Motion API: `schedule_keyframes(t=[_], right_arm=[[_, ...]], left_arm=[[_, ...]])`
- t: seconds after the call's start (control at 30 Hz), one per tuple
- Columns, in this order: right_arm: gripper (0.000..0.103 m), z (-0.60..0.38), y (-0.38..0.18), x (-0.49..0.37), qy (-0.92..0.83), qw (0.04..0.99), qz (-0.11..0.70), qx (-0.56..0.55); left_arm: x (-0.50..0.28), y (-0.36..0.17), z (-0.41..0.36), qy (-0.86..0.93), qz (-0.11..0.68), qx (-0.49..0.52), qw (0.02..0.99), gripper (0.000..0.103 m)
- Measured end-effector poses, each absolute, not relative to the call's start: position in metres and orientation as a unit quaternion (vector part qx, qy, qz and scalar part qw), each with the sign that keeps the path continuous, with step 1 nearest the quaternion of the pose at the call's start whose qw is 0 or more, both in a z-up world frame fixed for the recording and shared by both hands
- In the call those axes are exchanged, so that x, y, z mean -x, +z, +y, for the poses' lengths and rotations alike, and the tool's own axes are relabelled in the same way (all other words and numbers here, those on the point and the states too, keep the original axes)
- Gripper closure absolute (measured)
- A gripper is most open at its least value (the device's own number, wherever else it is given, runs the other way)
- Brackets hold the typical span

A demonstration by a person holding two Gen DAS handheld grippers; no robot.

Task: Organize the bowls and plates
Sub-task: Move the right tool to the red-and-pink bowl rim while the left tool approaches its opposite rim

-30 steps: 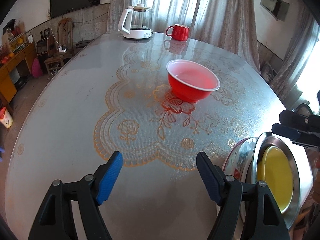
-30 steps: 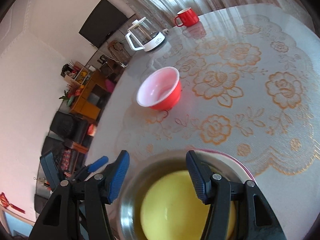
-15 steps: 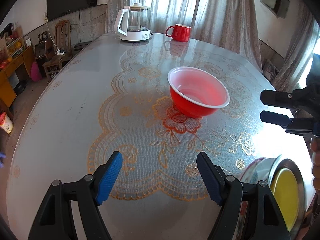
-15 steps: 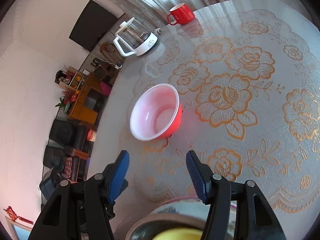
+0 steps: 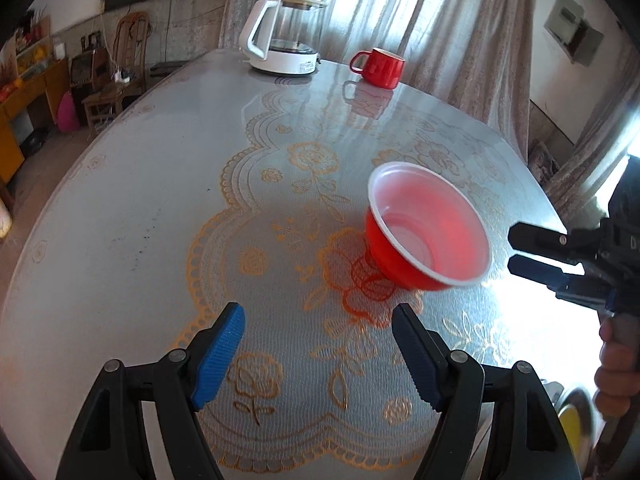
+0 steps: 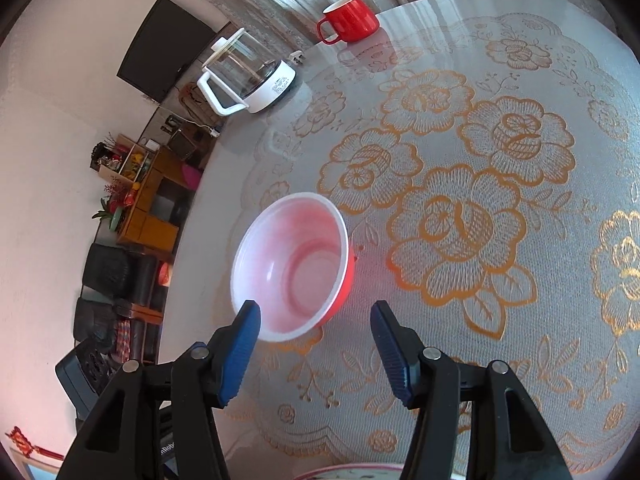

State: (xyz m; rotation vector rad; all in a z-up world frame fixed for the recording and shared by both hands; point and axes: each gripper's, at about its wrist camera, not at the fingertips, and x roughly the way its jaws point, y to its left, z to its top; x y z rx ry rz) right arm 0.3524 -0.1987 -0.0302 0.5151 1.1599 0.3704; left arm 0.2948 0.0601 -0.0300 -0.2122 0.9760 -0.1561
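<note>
I've got the big oval table point(image 6: 520, 60) filling both views, lace cloth under a shiny cover. The red bowl point(image 6: 294, 276) sits upright and empty at centre frame in the right wrist view, right of centre in the left one. My right gripper point(image 6: 316, 344) is spread wide, nothing in it, lined up so the bowl's near rim sits just ahead of the gap. My left gripper point(image 5: 316, 344) is spread too, empty, hovering low in its frame, near the bowl but apart. To do this well, I reckon one finger goes inside the rim and one outside, then I pinch gently: thin plastic may flex or skid. The kettle point(image 5: 280, 34) and red mug point(image 5: 380, 66) sit upper centre, well clear.
</note>
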Motion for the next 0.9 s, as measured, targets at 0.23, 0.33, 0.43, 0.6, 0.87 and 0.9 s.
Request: schedule_keyframes(t=[0.23,0.33,0.43,0.6,0.87,0.9], right_arm=[[0.066,-0.195,-0.041,-0.371,0.147,0.792,0.546,-0.231],[0.071,-0.192,-0.046,-0.377,0.141,0.790,0.552,-0.226],[0.077,-0.188,-0.049,-0.380,0.141,0.789,0.556,-0.221],[0.078,-0.185,-0.050,-0.380,0.146,0.787,0.559,-0.213],[0.075,-0.191,-0.048,-0.386,0.140,0.794,0.554,-0.209],[0.073,-0.192,-0.048,-0.386,0.138,0.793,0.555,-0.211]], left_arm=[[-0.322,-0.029,0.061,-0.098,0.466,0.140,0.868,0.051],[-0.331,-0.026,0.057,-0.109,0.459,0.150,0.869,0.055],[-0.339,-0.025,0.055,-0.114,0.460,0.160,0.866,0.063],[-0.344,-0.021,0.061,-0.128,0.453,0.212,0.857,0.060],[-0.365,-0.016,0.057,-0.114,0.442,0.210,0.864,0.046],[-0.370,-0.016,0.052,-0.116,0.443,0.202,0.866,0.046]])
